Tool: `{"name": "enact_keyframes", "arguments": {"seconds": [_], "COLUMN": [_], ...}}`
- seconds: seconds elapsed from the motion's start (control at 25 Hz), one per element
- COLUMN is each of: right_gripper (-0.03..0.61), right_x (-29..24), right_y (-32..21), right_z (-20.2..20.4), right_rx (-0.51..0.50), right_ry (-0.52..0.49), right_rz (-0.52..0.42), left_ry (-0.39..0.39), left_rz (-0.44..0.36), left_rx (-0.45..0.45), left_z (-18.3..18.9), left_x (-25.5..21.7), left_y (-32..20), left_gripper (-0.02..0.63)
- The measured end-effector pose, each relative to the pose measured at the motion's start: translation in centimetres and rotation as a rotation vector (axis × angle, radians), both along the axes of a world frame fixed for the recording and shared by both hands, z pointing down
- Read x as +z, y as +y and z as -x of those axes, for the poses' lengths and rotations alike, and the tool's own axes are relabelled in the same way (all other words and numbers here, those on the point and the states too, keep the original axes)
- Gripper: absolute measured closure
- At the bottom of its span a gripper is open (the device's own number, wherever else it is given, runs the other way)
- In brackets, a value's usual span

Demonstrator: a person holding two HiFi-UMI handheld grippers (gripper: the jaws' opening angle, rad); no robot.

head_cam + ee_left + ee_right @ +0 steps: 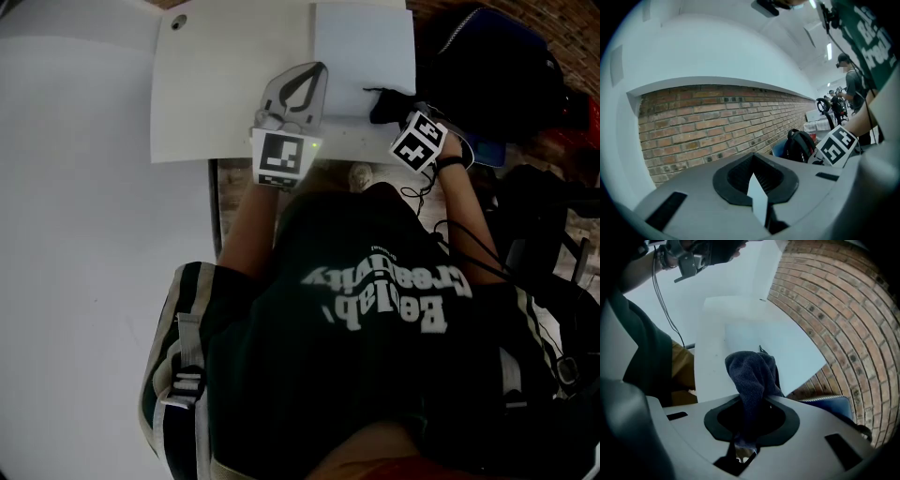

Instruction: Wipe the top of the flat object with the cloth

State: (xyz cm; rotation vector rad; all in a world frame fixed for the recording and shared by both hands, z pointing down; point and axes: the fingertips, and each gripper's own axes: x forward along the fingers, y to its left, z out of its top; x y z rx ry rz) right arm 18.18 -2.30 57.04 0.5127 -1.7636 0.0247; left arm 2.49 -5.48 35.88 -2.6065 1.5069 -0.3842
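Right gripper view: right gripper pinches the dark cloth. Left gripper is pressed shut on the white sheet's near edge.

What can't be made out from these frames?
1. Head view: jaws of right tongs, hidden under dark blue terry cloth.
2. Head view: marks on white flat board, surface washed out.
3. Left gripper view: board's top, blocked by left tongs housing; only a thin edge shows.
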Motion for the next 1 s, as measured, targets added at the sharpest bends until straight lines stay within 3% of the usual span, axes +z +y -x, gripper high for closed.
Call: {"name": "enact_keyframes", "arguments": {"seconds": [0.2, 1.0], "right_gripper": [0.520, 0.520], "right_x": [0.3, 0.5], "right_y": [0.3, 0.2], "right_z": [-1.9, -1.9], "right_rx": [0.070, 0.076], "right_ry": [-0.018, -0.011], "right_rz": [0.005, 0.016], "left_ry": [-0.004, 0.011], "left_rz": [-0.005, -0.023], "left_rx": [0.028, 0.049], "left_z": [-1.5, -2.2], "left_x": [-0.2, -0.6], "left_y": [-0.4, -1.5], "left_gripper": [0.620, 0.620]}}
